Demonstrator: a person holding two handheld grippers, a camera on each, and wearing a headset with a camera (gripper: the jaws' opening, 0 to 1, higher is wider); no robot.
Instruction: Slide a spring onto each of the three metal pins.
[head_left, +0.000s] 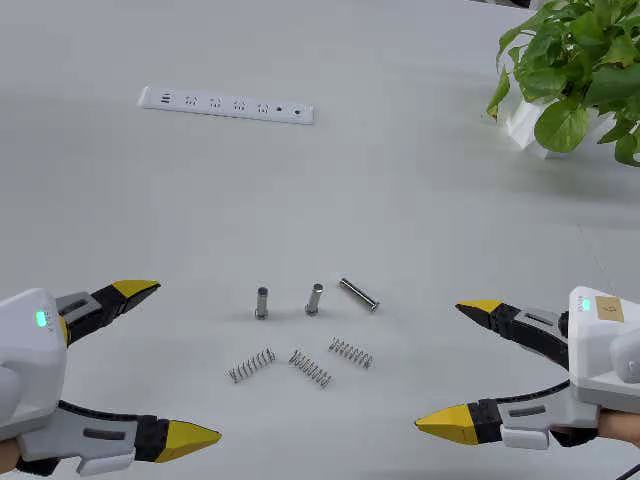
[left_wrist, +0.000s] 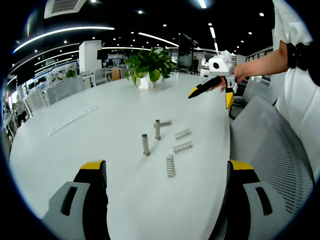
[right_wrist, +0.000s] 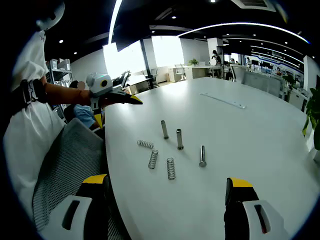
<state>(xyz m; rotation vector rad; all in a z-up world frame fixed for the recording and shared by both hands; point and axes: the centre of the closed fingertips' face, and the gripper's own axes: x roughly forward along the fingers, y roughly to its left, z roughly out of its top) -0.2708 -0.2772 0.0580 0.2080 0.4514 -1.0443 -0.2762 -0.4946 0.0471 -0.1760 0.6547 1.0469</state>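
The white bench stretches out in front of the person. A grey mesh chair stands just off its near edge. A leafy potted plant sits towards the far right corner. A white power strip lies flat towards the far edge, left of centre.

The two grippers are held at the near edge, one on each side of the work. The left gripper has its yellow-tipped jaws spread wide with nothing between them. The right gripper is the same, gaping and empty-handed. Both are well apart from the parts.

Between them, a little way in from the near edge, the three metal pins sit in a loose row. The left pin and the middle pin stand upright, near each other but not touching. The right pin lies on its side at a slant, just beside the middle one.

Closer to the near edge lie the three springs, all flat on the bench. The left spring and the middle spring angle towards each other, with a small gap between their ends. The right spring lies just below the fallen pin. None of the springs is on a pin or touching one.
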